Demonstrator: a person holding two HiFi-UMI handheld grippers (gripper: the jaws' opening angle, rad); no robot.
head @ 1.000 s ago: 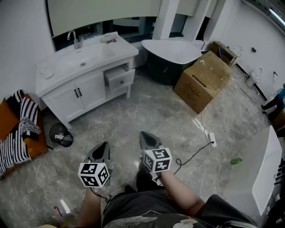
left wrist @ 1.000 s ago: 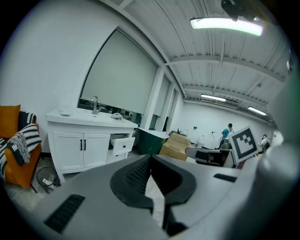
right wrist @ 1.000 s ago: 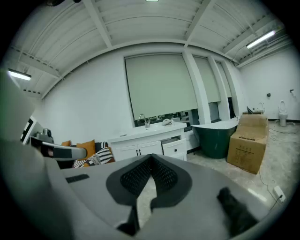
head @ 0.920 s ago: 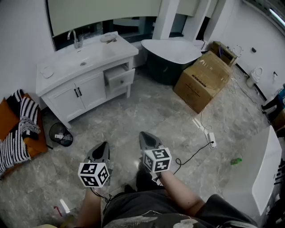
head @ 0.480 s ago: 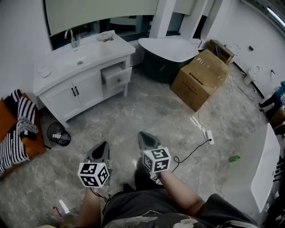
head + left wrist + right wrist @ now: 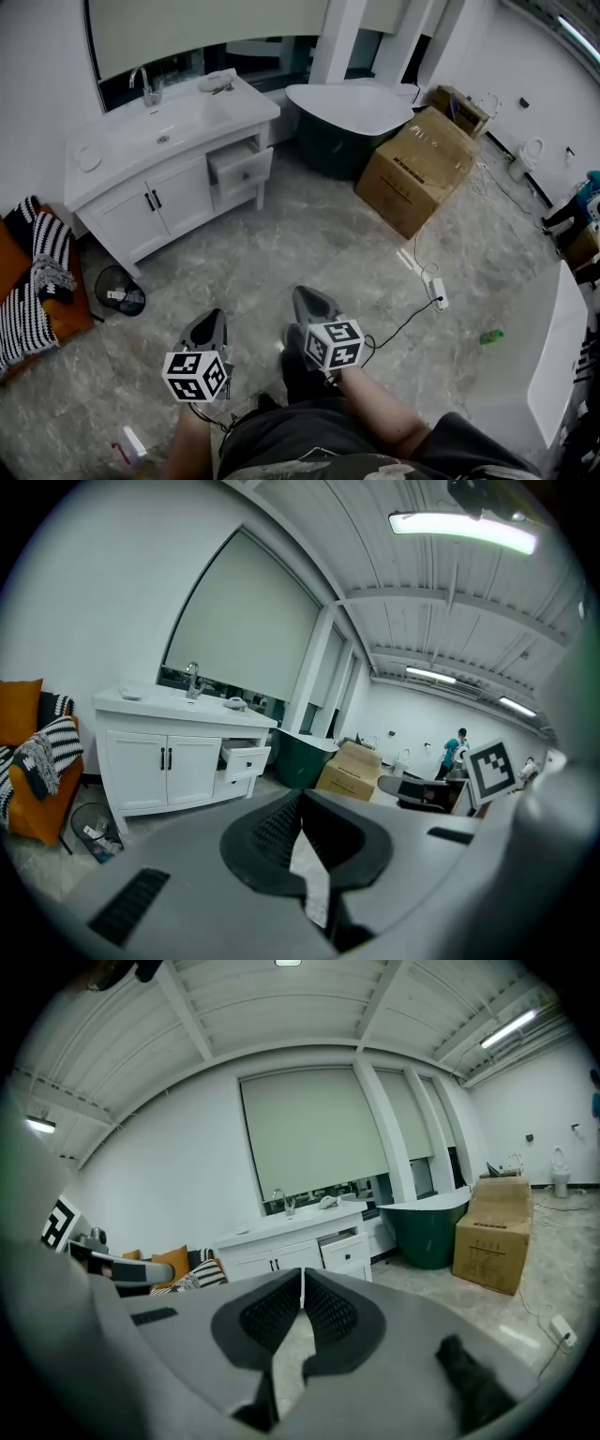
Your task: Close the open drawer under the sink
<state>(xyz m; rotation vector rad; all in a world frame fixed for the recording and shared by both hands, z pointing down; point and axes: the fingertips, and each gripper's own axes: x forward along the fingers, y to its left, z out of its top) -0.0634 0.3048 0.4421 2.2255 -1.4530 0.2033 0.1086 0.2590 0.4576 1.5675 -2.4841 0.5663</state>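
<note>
The white sink vanity (image 6: pixel 141 202) stands far off at the upper left of the head view. Its top right drawer (image 6: pixel 240 166) is pulled out. Both grippers hover low over the floor, well short of it. My left gripper (image 6: pixel 214 321) is shut with nothing in it, and my right gripper (image 6: pixel 306 296) beside it is likewise shut and empty. The left gripper view has the open drawer (image 6: pixel 246 758) beyond the closed left gripper (image 6: pixel 301 797). The drawer (image 6: pixel 348 1252) also shows in the right gripper view, above the closed right gripper (image 6: pixel 302 1279).
A dark green bathtub (image 6: pixel 352 117) and a large cardboard box (image 6: pixel 412 169) stand right of the vanity. A power strip with cable (image 6: pixel 433 281) lies on the marble floor. A bin (image 6: pixel 120 289) and an orange seat with striped cloth (image 6: pixel 37 272) sit left.
The head view has drifted, so the vanity and box sit slightly further left. Both grippers stay shut and show a little lower in the picture.
</note>
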